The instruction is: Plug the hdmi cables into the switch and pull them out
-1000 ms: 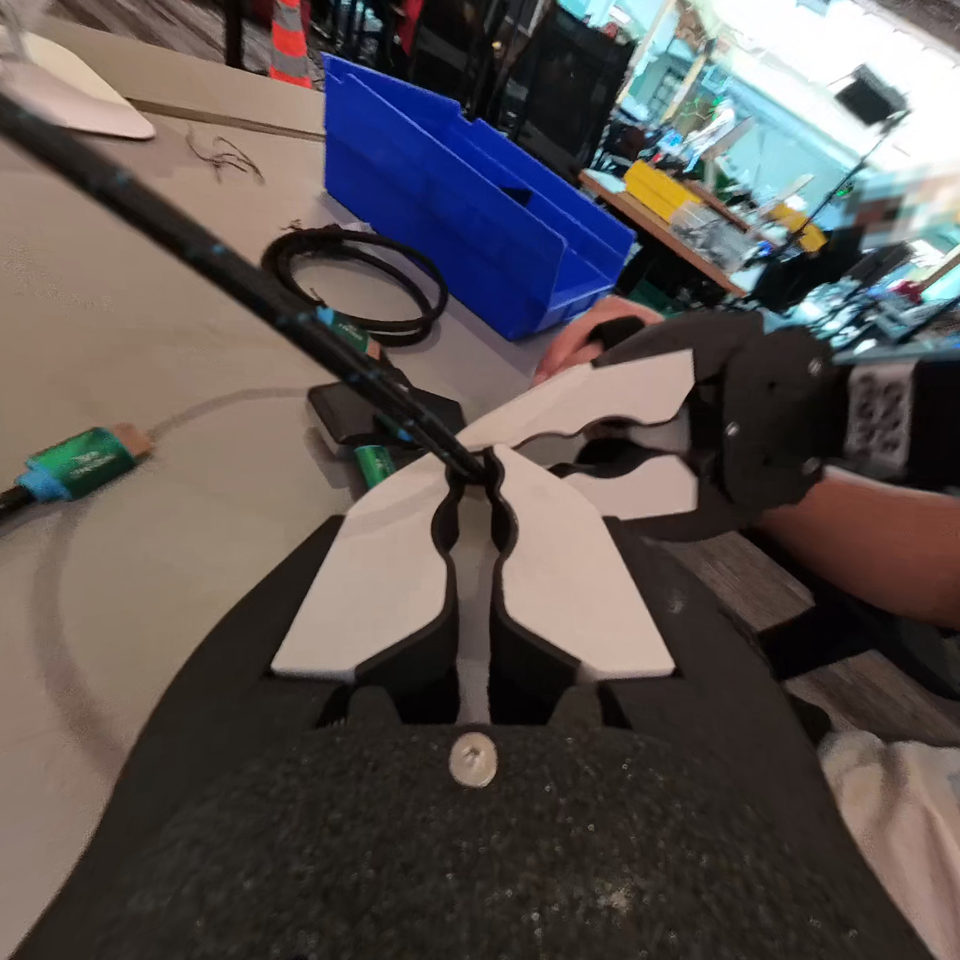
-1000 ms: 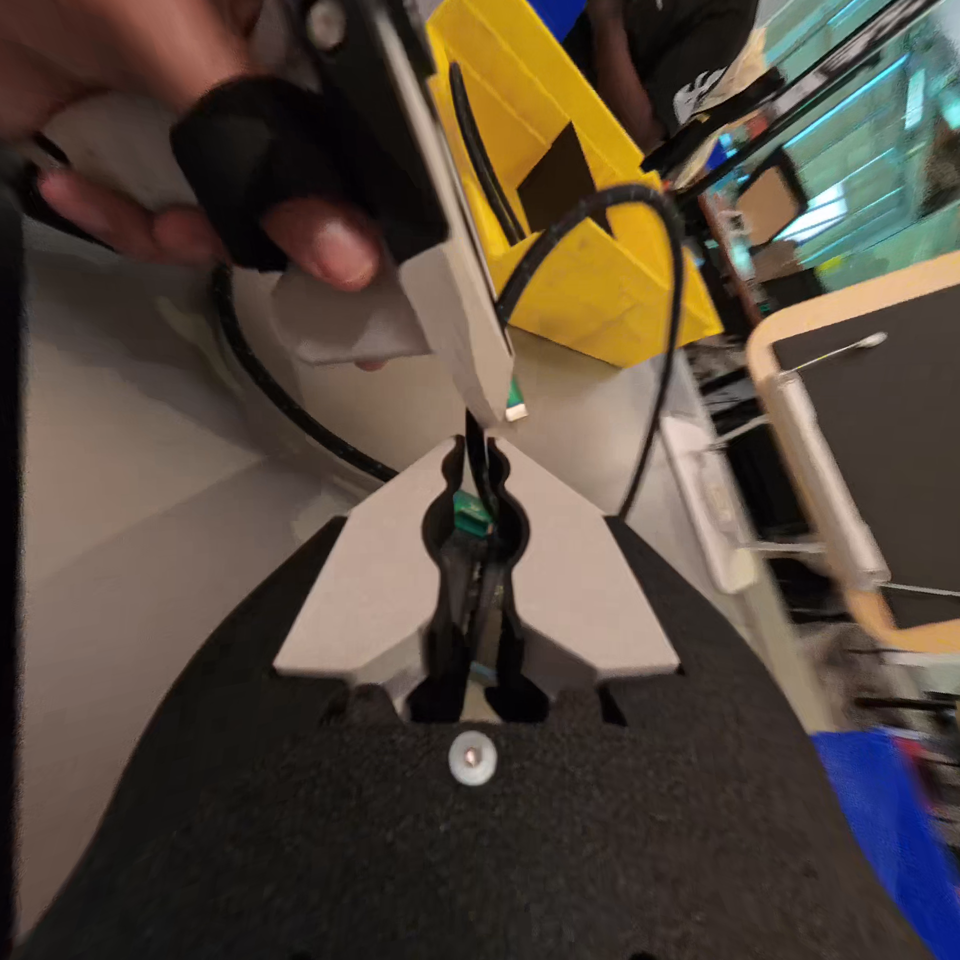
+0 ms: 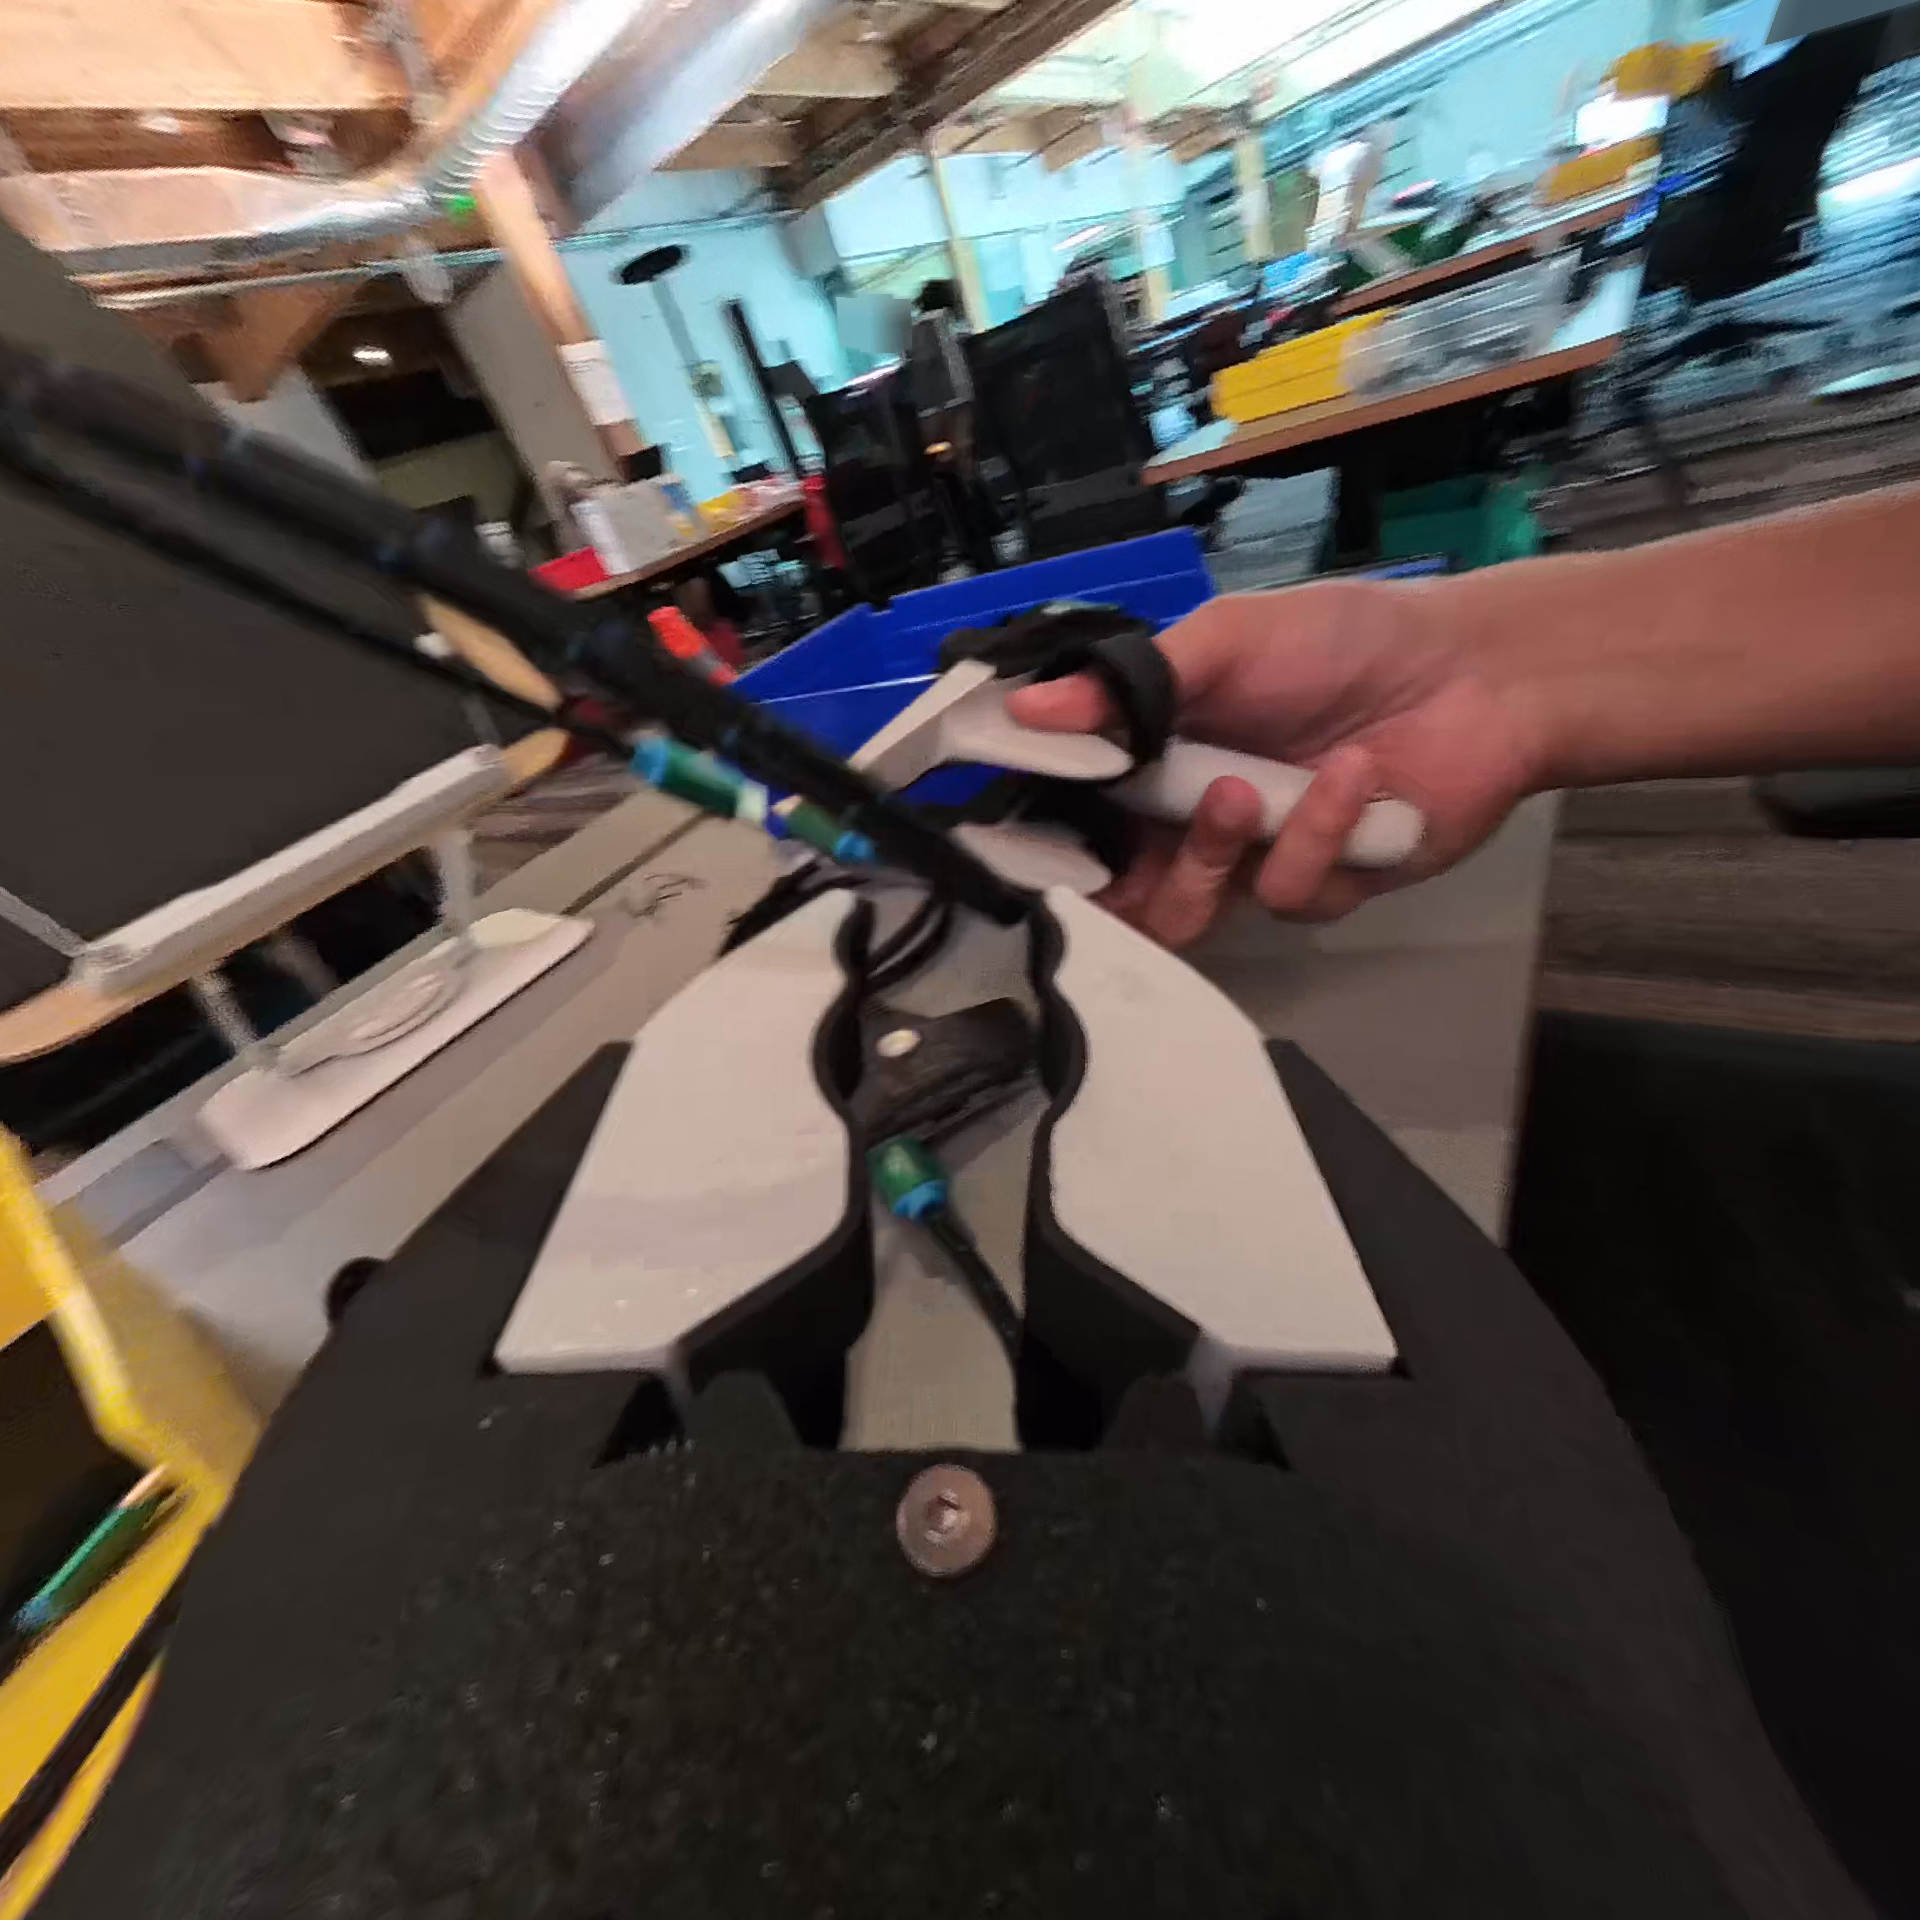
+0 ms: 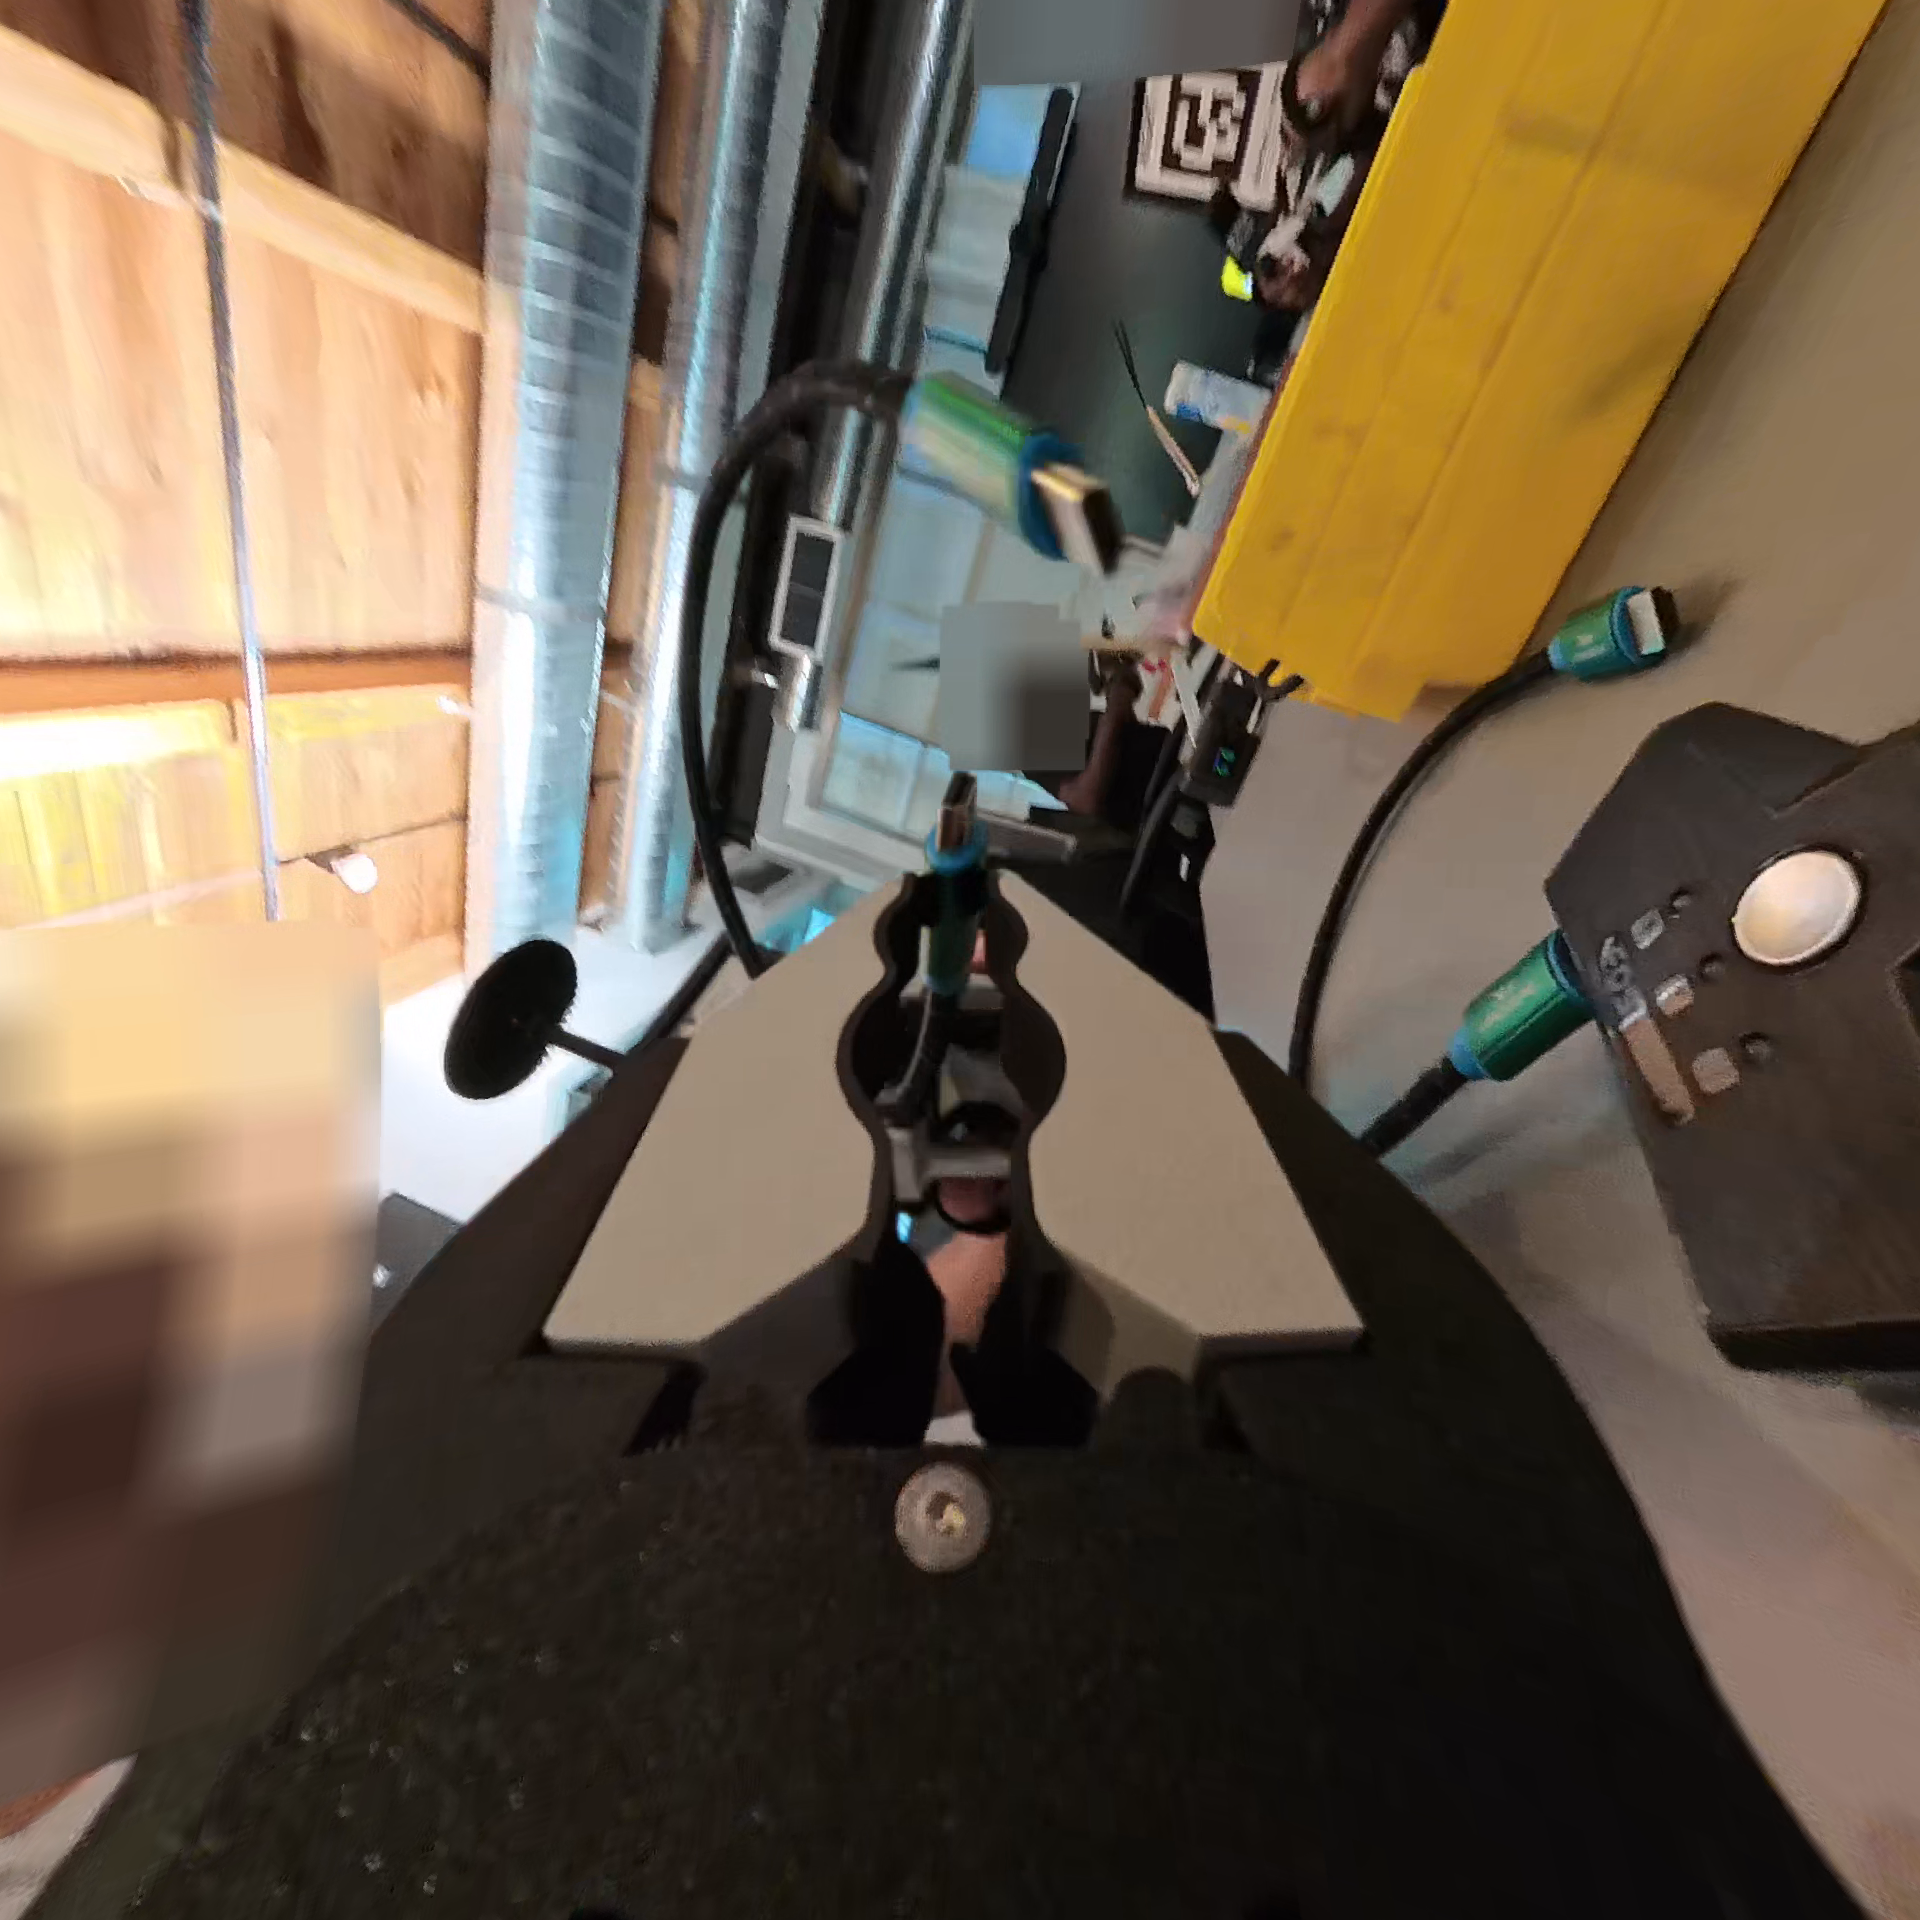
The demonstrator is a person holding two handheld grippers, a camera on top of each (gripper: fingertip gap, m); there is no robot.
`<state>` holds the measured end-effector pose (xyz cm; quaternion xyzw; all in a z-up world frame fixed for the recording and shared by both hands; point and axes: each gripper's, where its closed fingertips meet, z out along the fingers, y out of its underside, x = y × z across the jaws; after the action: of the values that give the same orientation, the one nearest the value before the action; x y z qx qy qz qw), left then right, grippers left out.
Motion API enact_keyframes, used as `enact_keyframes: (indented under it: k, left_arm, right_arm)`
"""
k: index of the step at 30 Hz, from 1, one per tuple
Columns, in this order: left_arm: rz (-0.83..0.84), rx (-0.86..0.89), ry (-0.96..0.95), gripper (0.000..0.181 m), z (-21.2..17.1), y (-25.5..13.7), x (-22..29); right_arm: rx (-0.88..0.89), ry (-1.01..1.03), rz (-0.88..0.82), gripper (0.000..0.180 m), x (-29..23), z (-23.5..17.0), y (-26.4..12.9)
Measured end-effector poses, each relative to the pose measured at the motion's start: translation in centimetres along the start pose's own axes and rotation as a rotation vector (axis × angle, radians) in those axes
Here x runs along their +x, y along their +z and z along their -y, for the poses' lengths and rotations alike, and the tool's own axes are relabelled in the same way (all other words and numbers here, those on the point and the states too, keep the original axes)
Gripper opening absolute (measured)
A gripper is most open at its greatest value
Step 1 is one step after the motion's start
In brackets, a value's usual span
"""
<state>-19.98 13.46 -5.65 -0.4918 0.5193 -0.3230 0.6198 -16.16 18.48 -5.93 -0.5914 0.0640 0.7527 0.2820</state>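
Left wrist view, left to right, places referred to the switch [image 3: 966,1049]:

- A yellow bin [image 3: 114,1382] stands far left of the switch, at the frame edge.
- A white stand base [image 3: 405,1023] rests on the surface [image 3: 1382,997], left of and beyond the switch.
- A black HDMI cable [image 3: 499,613] runs down from upper left. Its lower end lies against the tip of the right-hand finger of the left gripper [image 3: 945,914], above the switch.
- The left gripper's fingers stand apart and clamp nothing. The switch shows through the gap between them.
- One green plug [image 3: 909,1169] sits against the near edge of the switch; whether it is fully seated cannot be told.
- A blue bin [image 3: 997,608] stands beyond the switch.
- A hand [image 3: 1320,748] holds the right gripper [image 3: 914,764] above and beyond the switch.

Right wrist view, left to right:

- The right gripper is closed on a green HDMI plug with a blue collar. Its metal tip [image 4: 958,812] projects past the fingertips, well left of the switch and off the surface.
- A second plug [image 4: 1003,462] hangs in the air on a looped black cable, above the clamped one.
- A third plug [image 4: 1610,636] lies on the surface beyond the switch, just beside the yellow bin.
- A fourth plug [image 4: 1522,1010] is inserted in the left side of the switch, below its silver button [image 4: 1797,902].
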Motion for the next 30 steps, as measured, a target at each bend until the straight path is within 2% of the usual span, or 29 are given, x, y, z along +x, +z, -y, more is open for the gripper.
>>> enact_keyframes:
  k: [5, 8, 11, 12, 15, 25, 30]
  left_arm:
    - [0.147, -0.091, 0.038, 0.046, -1.2, 1.2, -1.0]
    - [0.242, -0.078, 0.041, 0.045, -0.8, 1.5, -1.7]
    - [0.320, -0.059, 0.051, 0.027, -0.2, 1.1, -2.3]
    - [0.325, -0.051, 0.057, 0.017, 0.0, 0.9, -2.3]
    - [0.298, -0.059, 0.037, 0.012, -0.1, 0.8, -2.0]
    - [0.317, -0.111, 0.021, 0.007, -0.4, 0.8, -2.2]
    - [0.234, -0.120, -0.113, 0.006, -1.0, 0.9, -2.4]
  right_arm:
    - [0.137, 0.057, 0.045, 0.011, -0.6, -0.4, 1.3]
    - [0.183, 0.063, 0.049, 0.010, -0.5, -1.5, 2.4]
    - [0.197, 0.035, 0.057, 0.010, -0.7, -2.1, 2.9]
    - [0.193, 0.018, 0.054, 0.010, -0.7, -2.2, 3.0]
    - [0.177, 0.000, 0.044, 0.010, -0.7, -2.3, 3.1]
    - [0.184, -0.024, 0.080, 0.010, -1.1, -2.1, 3.0]
    - [0.144, -0.093, 0.027, 0.010, -0.7, -2.0, 2.8]
